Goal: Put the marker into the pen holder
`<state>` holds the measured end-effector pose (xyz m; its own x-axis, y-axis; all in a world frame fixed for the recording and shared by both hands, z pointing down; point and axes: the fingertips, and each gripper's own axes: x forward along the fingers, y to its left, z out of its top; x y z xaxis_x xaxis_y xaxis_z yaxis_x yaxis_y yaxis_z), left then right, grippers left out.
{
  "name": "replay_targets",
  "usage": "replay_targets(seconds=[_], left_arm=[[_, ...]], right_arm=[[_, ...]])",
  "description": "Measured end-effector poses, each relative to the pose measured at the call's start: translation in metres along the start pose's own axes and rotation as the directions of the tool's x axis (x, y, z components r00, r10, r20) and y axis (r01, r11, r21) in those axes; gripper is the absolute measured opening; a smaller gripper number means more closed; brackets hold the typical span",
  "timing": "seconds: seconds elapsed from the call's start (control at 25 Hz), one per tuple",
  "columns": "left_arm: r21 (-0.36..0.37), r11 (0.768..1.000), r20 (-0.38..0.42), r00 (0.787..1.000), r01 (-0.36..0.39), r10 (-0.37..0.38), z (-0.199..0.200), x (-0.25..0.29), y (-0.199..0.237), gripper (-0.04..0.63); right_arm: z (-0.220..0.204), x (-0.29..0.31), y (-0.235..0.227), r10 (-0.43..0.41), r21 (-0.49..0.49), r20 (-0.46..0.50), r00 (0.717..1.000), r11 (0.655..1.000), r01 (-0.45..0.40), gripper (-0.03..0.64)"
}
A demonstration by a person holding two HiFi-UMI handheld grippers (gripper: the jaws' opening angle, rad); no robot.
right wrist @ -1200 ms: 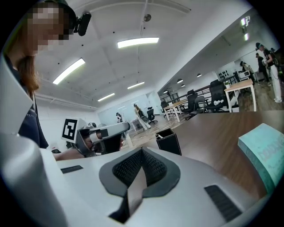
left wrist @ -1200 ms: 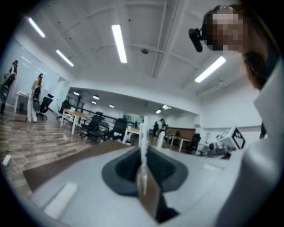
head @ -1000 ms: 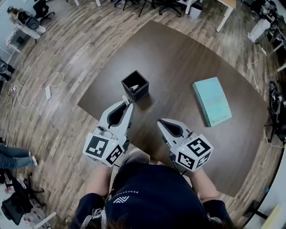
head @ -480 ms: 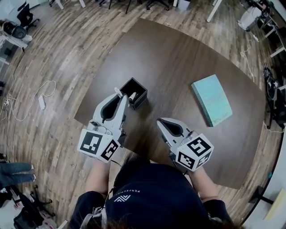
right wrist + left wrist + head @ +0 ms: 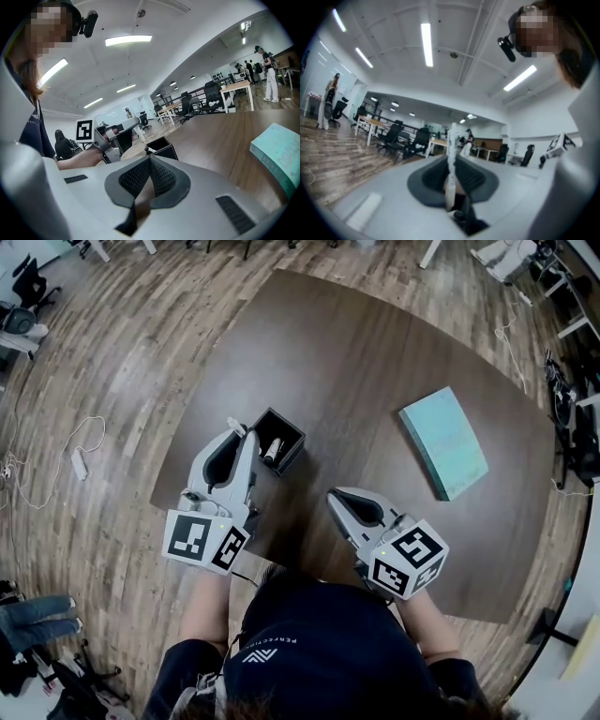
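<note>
A black square pen holder [image 5: 291,432] stands on the dark table [image 5: 375,362], with one white marker [image 5: 272,448] lying inside it. My left gripper [image 5: 238,435] is just left of the holder and is shut on a second white marker [image 5: 451,140], which sticks out past the jaws [image 5: 235,427]. In the right gripper view the holder [image 5: 161,147] and the left gripper [image 5: 117,133] with its marker [image 5: 139,133] lie ahead. My right gripper [image 5: 336,499] is shut and empty [image 5: 150,161], nearer to me and to the right of the holder.
A teal book [image 5: 443,442] lies flat on the table's right side, also seen in the right gripper view as a teal book [image 5: 281,159]. The table's left edge runs close beside the holder. Wood floor, a cable and office chairs surround the table.
My left gripper, still holding the marker, has shifted from the holder's near side to its left side. The right gripper has stayed put.
</note>
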<state>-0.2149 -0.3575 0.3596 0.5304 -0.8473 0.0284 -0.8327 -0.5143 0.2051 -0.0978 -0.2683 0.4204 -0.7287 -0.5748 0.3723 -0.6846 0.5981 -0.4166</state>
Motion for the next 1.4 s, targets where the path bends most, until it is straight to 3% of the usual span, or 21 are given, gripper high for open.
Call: replay_targets(seconds=[0.2,0.44,0.8,0.96,1.4], left_arm=[[0.0,1.0,0.004,1.0,0.0,0.0,-0.013,0.007,0.006,0.051],[0.058,0.998,-0.063,0.998,-0.004,0.008,-0.034,0.014,0.007,0.054],[0.086,0.996,-0.134,0.99,-0.031,0.042,-0.055,0.019,0.01,0.057],[0.083,0.996,-0.152,0.988,-0.026,0.038,-0.06,0.019,0.011,0.092],[0.044,0.999,-0.15,0.989,-0.007,0.014,-0.056,0.011,0.019,0.092]], right_arm=[[-0.005,0.003,-0.005,-0.016,0.02,-0.011,1.0,1.0,0.016,0.002],[-0.007,-0.002,-0.014,-0.045,0.037,-0.012,0.999,0.998,0.045,0.002],[-0.009,-0.006,-0.022,-0.055,0.047,-0.018,0.998,0.997,0.056,0.002],[-0.009,-0.003,-0.022,-0.055,0.048,-0.019,0.998,0.997,0.056,0.002],[-0.01,0.006,-0.013,-0.067,0.048,-0.012,0.998,0.997,0.067,0.002]])
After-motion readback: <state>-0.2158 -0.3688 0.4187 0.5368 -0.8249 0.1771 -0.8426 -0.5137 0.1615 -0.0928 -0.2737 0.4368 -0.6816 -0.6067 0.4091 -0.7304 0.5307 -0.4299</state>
